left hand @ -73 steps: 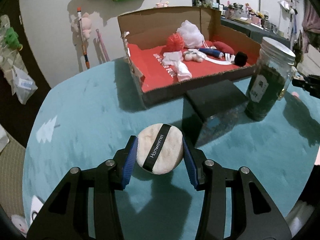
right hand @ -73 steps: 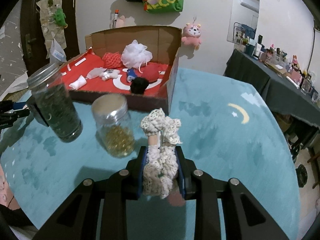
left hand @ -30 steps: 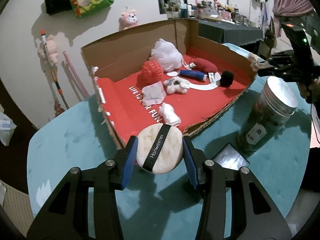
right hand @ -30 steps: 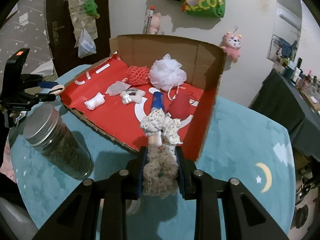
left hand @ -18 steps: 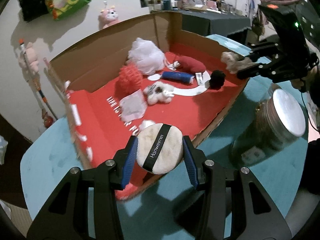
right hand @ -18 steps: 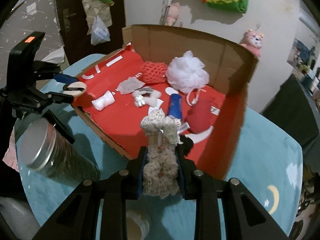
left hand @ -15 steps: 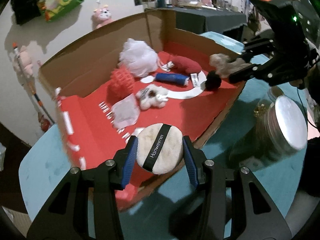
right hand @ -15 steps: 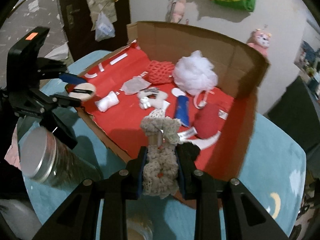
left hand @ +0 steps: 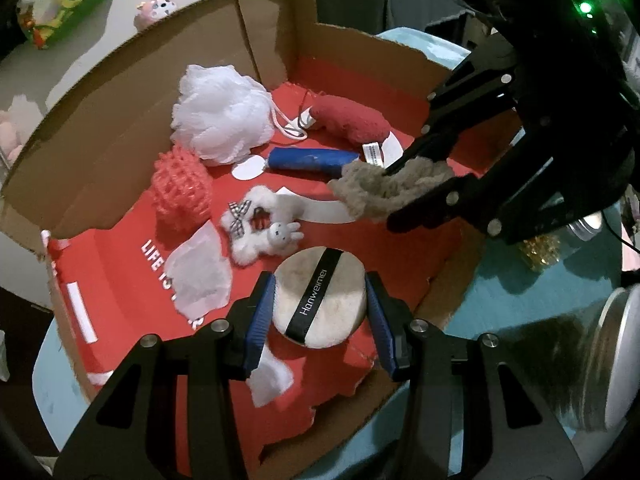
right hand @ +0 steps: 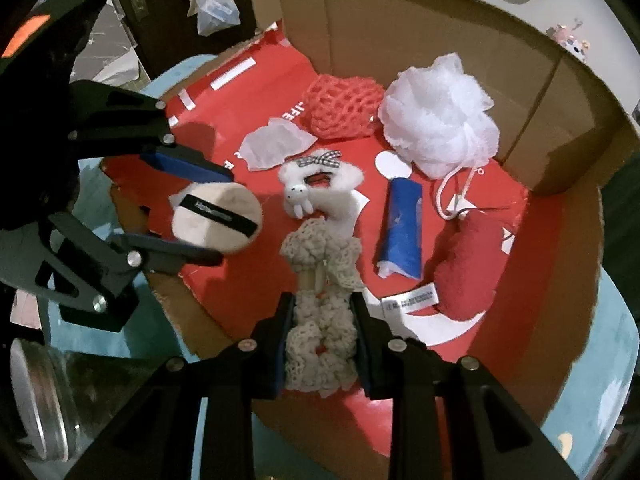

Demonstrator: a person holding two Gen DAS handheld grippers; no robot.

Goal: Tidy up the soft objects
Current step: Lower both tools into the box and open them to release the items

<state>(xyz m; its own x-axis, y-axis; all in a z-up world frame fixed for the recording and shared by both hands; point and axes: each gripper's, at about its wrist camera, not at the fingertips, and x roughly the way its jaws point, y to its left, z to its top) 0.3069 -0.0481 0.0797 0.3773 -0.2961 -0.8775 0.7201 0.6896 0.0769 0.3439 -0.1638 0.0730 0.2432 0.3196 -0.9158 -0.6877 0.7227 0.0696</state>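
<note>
You have carried both loads in from over the teal worktop [left hand: 520, 292]; they now hang above the cardboard box [left hand: 168, 56], so release looks like the next step. At 6 o'clock in the left view, your left hand-held gripper [left hand: 319, 306] stays clamped on the powder puff [left hand: 320, 298], a round cream pad with a black strap. At 3 o'clock, your right hand-held gripper [right hand: 322, 342] is pinched on the crocheted lace piece [right hand: 320, 320], beige, knobbly and limp, near the blue roll [right hand: 402, 232].
</note>
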